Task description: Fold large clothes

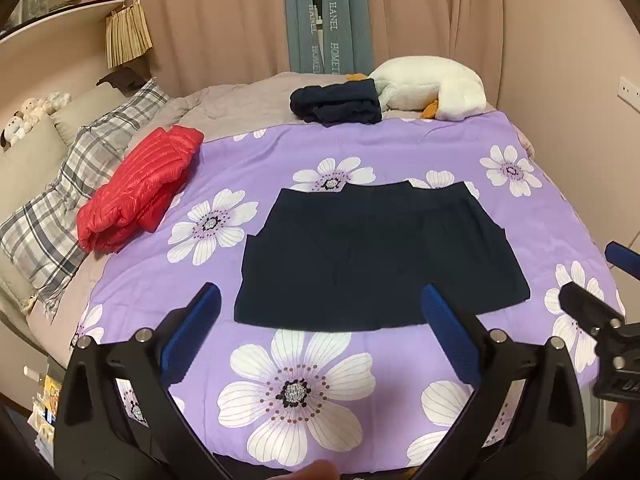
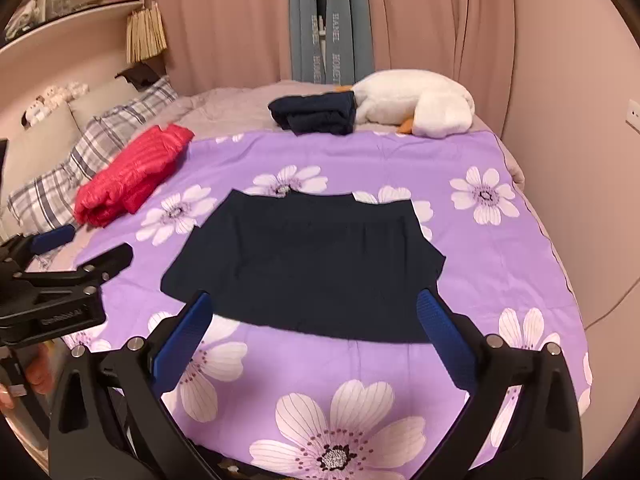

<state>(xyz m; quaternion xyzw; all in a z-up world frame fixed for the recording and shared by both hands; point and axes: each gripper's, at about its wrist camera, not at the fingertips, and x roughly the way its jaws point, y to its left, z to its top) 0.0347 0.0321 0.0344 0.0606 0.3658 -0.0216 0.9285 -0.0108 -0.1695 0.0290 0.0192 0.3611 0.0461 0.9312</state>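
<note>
A dark navy garment (image 1: 376, 256) lies flat on the purple flowered quilt (image 1: 304, 160), its near hem folded over; it also shows in the right wrist view (image 2: 308, 268). My left gripper (image 1: 320, 300) is open and empty, held above the quilt just short of the garment's near edge. My right gripper (image 2: 314, 308) is open and empty, at the garment's near edge. Each gripper shows in the other's view: the right one (image 1: 600, 280) at the right side, the left one (image 2: 76, 248) at the left side.
A folded red down jacket (image 1: 140, 188) lies at the quilt's left edge by plaid pillows (image 1: 60, 208). A folded dark garment (image 1: 336, 102) and a white plush goose (image 1: 432, 90) lie at the far side. Curtains and a wall stand behind the bed.
</note>
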